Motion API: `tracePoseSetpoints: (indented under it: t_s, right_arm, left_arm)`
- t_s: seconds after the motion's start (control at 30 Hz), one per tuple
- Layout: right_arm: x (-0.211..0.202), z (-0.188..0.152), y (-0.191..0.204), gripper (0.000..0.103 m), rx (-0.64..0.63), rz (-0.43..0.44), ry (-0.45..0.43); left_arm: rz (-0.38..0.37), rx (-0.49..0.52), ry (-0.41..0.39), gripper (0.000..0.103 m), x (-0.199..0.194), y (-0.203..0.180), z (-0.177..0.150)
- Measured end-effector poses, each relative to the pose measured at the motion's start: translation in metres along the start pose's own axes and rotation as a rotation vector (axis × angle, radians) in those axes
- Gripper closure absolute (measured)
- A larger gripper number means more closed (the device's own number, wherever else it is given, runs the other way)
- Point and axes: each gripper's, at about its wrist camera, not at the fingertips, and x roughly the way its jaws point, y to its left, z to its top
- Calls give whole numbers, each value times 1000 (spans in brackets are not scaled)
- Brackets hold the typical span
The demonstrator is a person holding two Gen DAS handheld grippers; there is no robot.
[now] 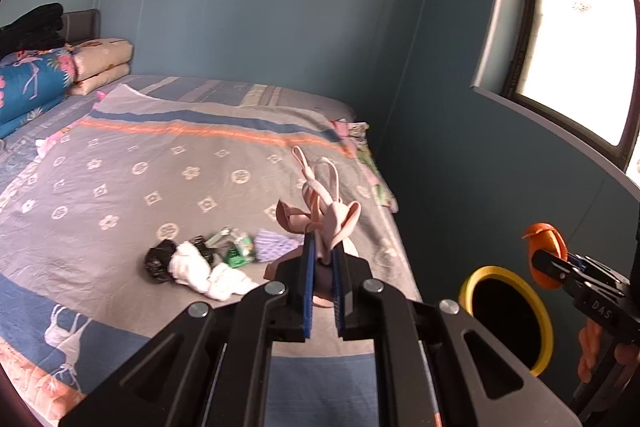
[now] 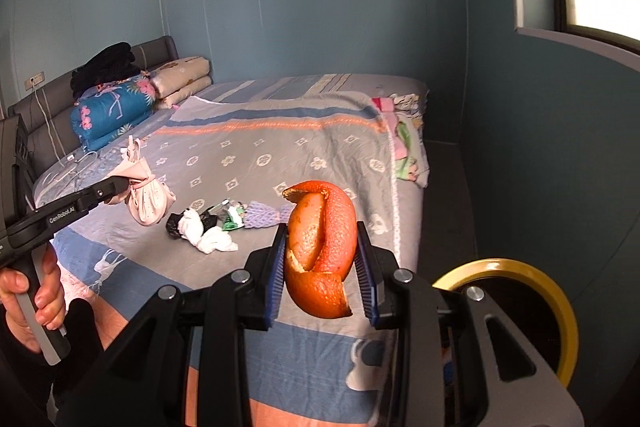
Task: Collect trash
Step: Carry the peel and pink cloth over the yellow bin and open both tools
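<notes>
Orange peel (image 2: 320,247) between blue pads (image 2: 278,279). Pale pink bag (image 1: 332,223) between the other jaws. Beyond: grey flower-patterned bedspread (image 2: 256,155), blue and orange stripes. Right of the jaws: yellow-rimmed bin (image 2: 560,307).

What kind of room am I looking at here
Most likely a bedroom. A bed with a patterned grey cover fills most of the view, folded quilts and pillows are stacked against its padded headboard, and a window is set in the blue wall beside it.
</notes>
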Motion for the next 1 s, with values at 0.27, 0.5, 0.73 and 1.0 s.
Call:
tracePoseSetpoints:
  t_s: [0.27,0.5,0.73,1.0]
  right_arm:
    - [-21,0,-30,72,18,-46,-35]
    - [-36,-4,-54,72,58,-90,-51]
    - [-48,-13,-87,72,105,-139,-54]
    - [-54,-22,-121,72,154,-189,-48]
  left_arm:
    - [-52,33,-5,96,5,-35,1]
    - [-97,74,-1,96,11,-68,2]
    - [-147,123,13,96,22,-105,2]
    - [-212,160,56,96,44,-145,-6]
